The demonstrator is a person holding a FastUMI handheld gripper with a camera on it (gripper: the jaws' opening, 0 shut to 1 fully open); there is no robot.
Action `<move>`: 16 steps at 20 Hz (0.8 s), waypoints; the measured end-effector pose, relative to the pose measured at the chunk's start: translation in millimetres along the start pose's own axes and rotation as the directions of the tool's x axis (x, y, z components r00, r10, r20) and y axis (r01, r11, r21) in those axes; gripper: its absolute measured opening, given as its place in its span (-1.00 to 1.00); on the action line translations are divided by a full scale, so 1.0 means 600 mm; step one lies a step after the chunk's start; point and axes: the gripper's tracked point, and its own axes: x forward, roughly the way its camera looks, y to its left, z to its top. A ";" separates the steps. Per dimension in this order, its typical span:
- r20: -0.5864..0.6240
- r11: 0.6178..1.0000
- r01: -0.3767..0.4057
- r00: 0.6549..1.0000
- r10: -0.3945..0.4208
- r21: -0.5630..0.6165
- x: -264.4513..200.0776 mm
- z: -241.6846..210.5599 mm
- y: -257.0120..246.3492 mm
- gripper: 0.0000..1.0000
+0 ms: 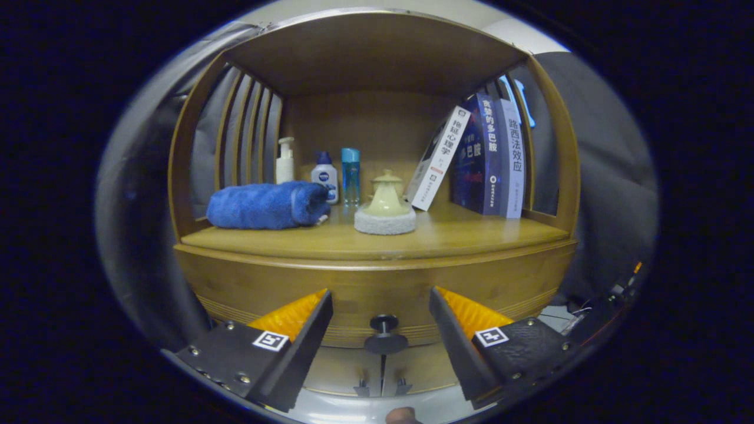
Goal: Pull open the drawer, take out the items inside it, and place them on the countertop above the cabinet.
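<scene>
Wooden cabinet (377,277), drawer shut. Hovering before the drawer knob (384,333): gripper (382,318), fingers spread wide, holding nothing. Knob lying between the fingers, just ahead, stem pointing straight toward them. Countertop (471,232) sitting above the knob, carrying towel (268,205).

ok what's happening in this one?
A person is holding the gripper up to a wooden cabinet. Its jaws are open, with the drawer knob in the gap between them and nothing pressed yet. The drawer looks closed. On the countertop above sit a rolled blue towel, three bottles, a small lidded pot on a round pad and leaning books.
</scene>
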 end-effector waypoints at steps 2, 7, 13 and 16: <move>-0.030 1.000 -0.001 1.000 0.000 -0.027 -0.039 0.015 0.006 0.99; 0.019 0.997 -0.055 0.998 0.056 -0.055 -0.169 0.131 0.044 0.98; 0.083 0.993 -0.114 0.990 0.113 0.009 -0.314 0.230 0.026 0.98; 0.106 0.997 -0.068 0.992 0.073 -0.048 -0.344 0.235 -0.039 0.97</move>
